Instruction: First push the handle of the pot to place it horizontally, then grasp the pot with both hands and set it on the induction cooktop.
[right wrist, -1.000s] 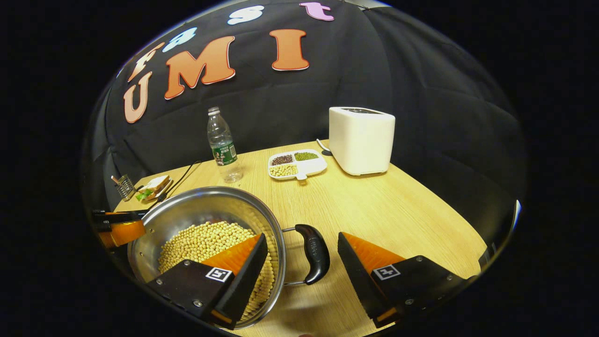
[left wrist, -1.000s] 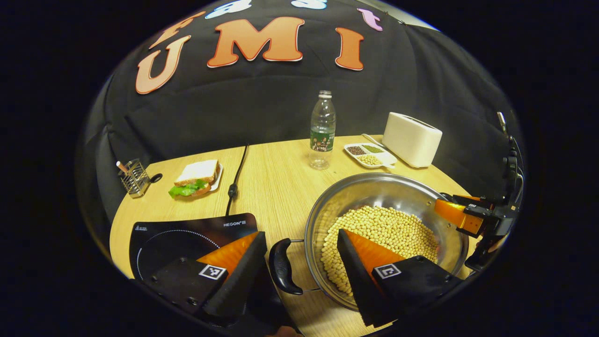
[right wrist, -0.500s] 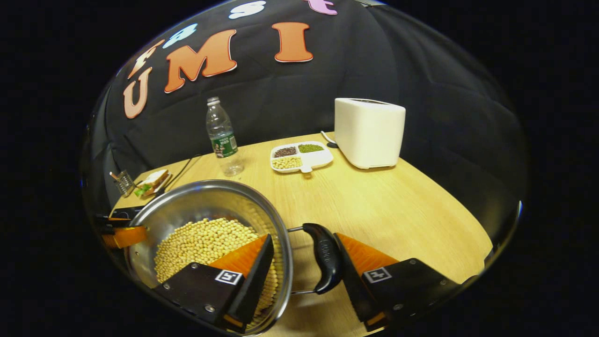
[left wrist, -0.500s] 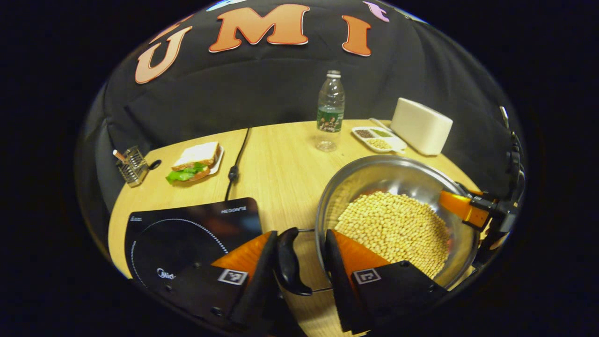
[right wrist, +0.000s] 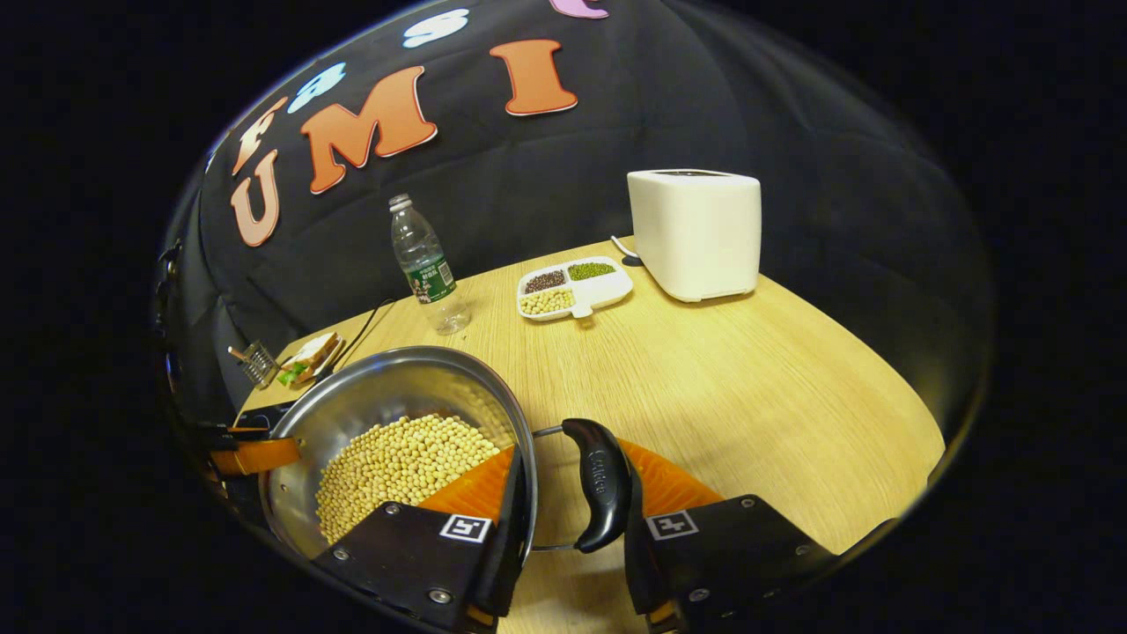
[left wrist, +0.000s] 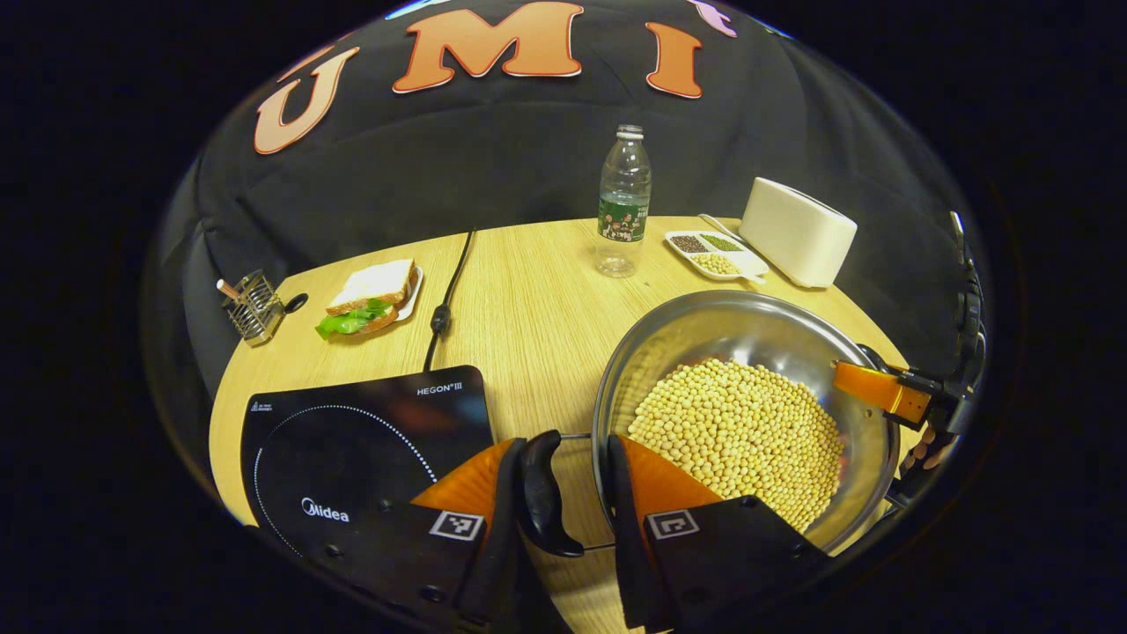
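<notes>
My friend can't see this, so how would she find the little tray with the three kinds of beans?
Look at the wooden table, at the far end by the black cloth. Beside the white toaster lies a small white tray. Unlike the clear bottle nearby, it lies flat and has three compartments: dark, green and yellow.

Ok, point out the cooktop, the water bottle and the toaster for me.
cooktop (left wrist: 352,440), left gripper view, bare black glass inside the dotted ring.
water bottle (left wrist: 623,216), left gripper view, on its green label.
toaster (right wrist: 696,233), right gripper view, middle of its white front face.
</notes>
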